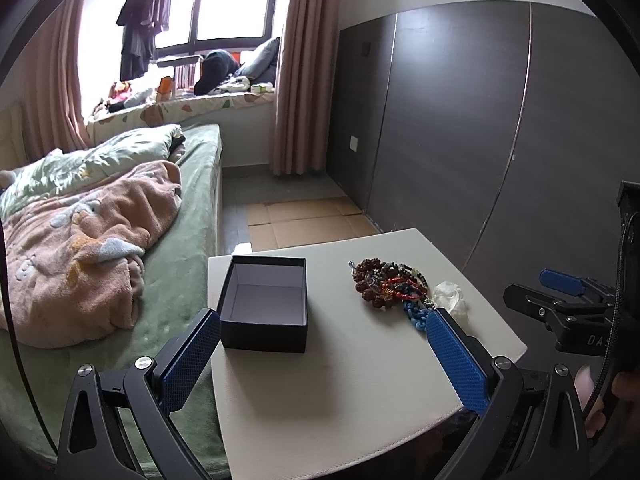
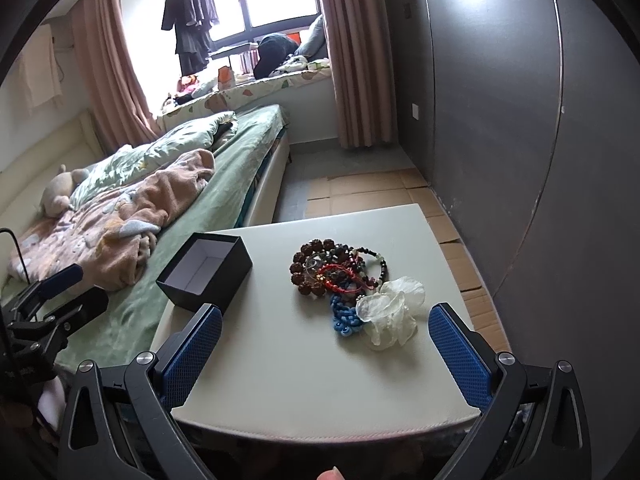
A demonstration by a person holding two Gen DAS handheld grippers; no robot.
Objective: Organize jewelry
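A heap of jewelry (image 1: 390, 285) (image 2: 336, 270) lies on the white table (image 1: 344, 380) (image 2: 304, 364): brown bead bracelets, a red cord, dark beads, a blue knotted cord (image 2: 347, 319) and a clear frilly piece (image 2: 394, 312). An open black box (image 1: 266, 306) (image 2: 206, 271) with a pale, bare inside stands left of the heap. My left gripper (image 1: 323, 322) hovers open above the near part of the table, box at its left finger. My right gripper (image 2: 325, 316) is open too, just short of the heap. Neither holds anything.
A bed (image 1: 120, 240) with green sheet and pink blanket runs along the table's left side. A dark wall panel (image 1: 480, 140) stands to the right. Cardboard sheets (image 1: 304, 220) cover the floor beyond the table. The other gripper (image 1: 568, 308) shows at the right edge of the left wrist view.
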